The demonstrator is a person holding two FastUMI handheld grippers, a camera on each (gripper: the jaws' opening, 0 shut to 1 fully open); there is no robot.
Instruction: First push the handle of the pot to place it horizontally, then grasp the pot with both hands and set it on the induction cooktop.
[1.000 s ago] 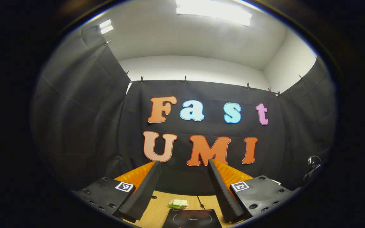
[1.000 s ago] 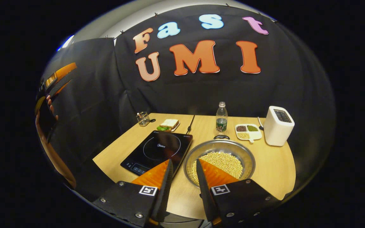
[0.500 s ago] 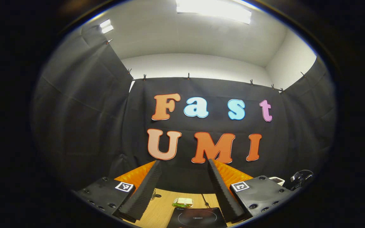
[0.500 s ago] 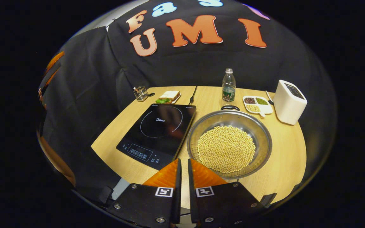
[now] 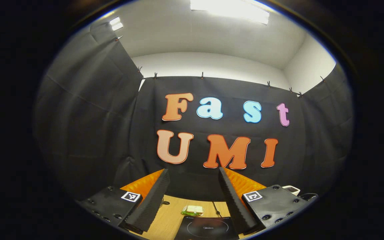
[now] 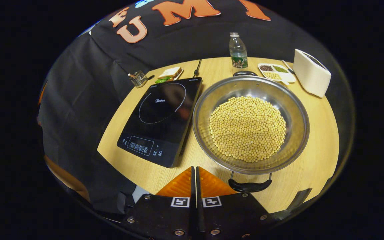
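Presently, with right gripper (image 6: 195,173) fingers closed empty beside the pot (image 6: 251,122) handle (image 6: 249,185) and left gripper (image 5: 192,181) fingers held wide, soybeans (image 6: 247,128) could be spilled by a hard push.

Pot (image 6: 292,103): bare metal, brushed inner wall with a dull sheen; near handle (image 6: 249,185) dark, smooth, plastic-looking. Contents (image 6: 247,128): dry, matt yellow beans. Induction cooktop (image 6: 165,116): black, glass-like top, glossy, reflecting light. Table (image 6: 318,140): light wood-grain surface, smooth, low sheen. Toaster (image 6: 312,77) at the far right corner: white, smooth, satin plastic look. Bottle (image 6: 238,51) at the far edge: clear plastic with a paper-like label. Booth wall (image 5: 88,133): black matt cloth, creased. Left gripper's fingers (image 5: 152,200): ribbed, matt faces.
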